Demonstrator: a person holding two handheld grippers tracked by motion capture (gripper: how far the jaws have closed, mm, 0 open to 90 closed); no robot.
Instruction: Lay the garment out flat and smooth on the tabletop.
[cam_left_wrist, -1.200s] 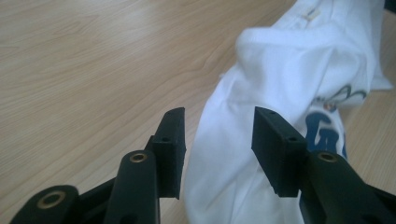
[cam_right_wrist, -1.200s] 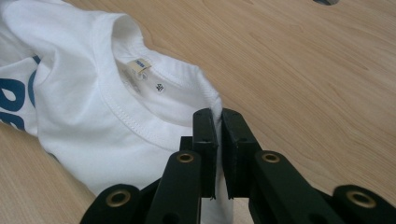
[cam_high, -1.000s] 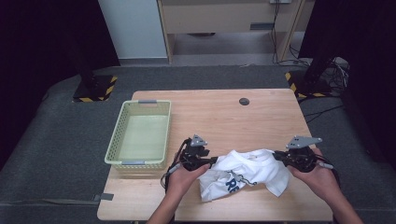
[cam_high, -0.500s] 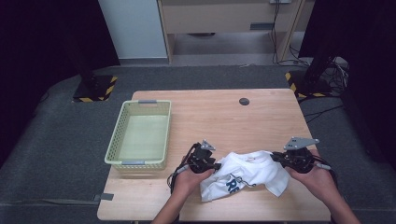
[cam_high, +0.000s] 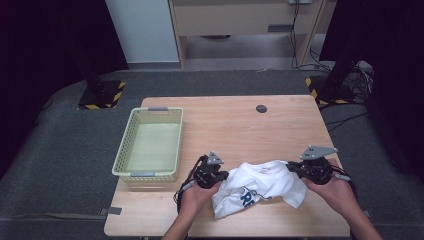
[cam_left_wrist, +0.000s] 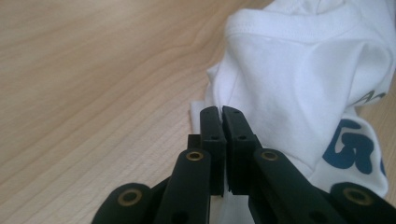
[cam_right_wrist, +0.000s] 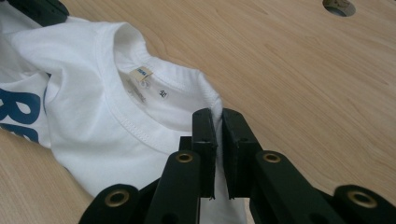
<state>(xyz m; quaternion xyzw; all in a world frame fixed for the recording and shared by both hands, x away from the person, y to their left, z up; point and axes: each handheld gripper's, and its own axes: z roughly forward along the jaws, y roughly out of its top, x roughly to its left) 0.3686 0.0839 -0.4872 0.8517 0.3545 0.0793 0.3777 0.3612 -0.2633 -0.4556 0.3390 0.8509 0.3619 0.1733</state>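
Observation:
A white T-shirt (cam_high: 260, 186) with blue lettering lies crumpled on the front part of the wooden table (cam_high: 225, 125). My left gripper (cam_high: 220, 178) is at the shirt's left edge. Its jaws have just been closing and now stand shut, with a fold of the T-shirt (cam_left_wrist: 299, 74) pinched between them at the left gripper (cam_left_wrist: 220, 114). My right gripper (cam_high: 296, 170) is at the shirt's right side. In the right gripper view the right gripper (cam_right_wrist: 218, 116) is shut on the T-shirt (cam_right_wrist: 93, 116) at the rim beside the neck label.
A pale green plastic basket (cam_high: 122, 150) stands on the table's left side, beside my left hand. A round cable hole (cam_high: 261, 108) sits near the far edge. Bare wood lies between the shirt and the far edge.
My left gripper has shifted a little to the right, onto the shirt's left edge, and its jaws have closed there. The right gripper and the shirt have hardly moved.

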